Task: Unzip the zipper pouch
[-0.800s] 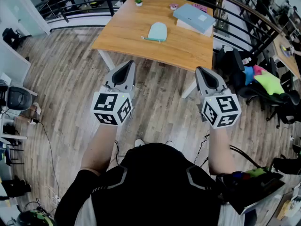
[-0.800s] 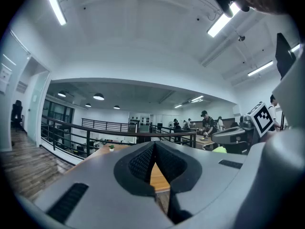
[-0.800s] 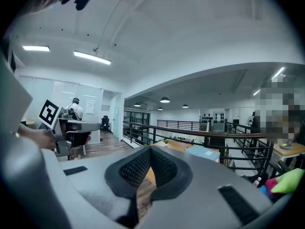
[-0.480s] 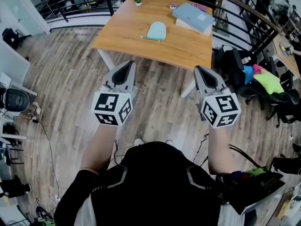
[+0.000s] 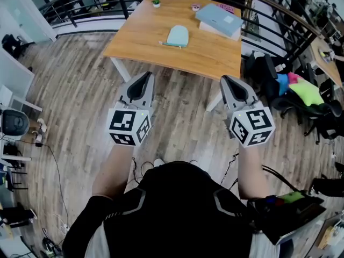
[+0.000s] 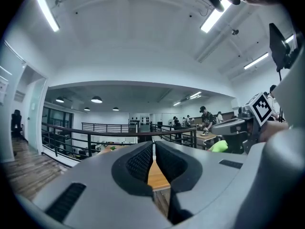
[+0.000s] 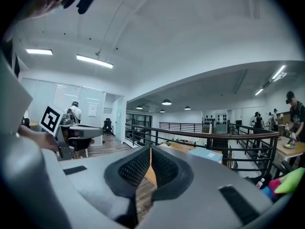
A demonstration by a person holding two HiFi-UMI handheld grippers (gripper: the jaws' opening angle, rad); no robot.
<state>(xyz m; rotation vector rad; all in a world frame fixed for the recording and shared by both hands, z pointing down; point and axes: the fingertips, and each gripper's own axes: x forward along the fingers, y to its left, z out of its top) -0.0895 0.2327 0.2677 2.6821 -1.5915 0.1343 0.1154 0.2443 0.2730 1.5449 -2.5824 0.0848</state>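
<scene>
A pale mint zipper pouch [image 5: 178,36] lies flat on the wooden table [image 5: 215,55] well ahead of me, its zip end pointing left. My left gripper [image 5: 146,77] hangs over the floor short of the table's near edge, jaws shut with nothing between them. My right gripper [image 5: 226,80] is level with it to the right, also shut and empty. In the left gripper view the left gripper [image 6: 153,149] shows its pads closed together, the table beyond. In the right gripper view the right gripper [image 7: 150,155] is closed too.
A light blue box [image 5: 220,19] on a white one sits at the table's far right, with a small potted plant [image 5: 156,2] at the far edge. A black railing [image 5: 122,4] runs behind the table. Office chairs with bright cloths [image 5: 301,93] stand to the right.
Both grippers have drifted slightly forward toward the table. Their jaws have stayed shut, and the pouch has not moved.
</scene>
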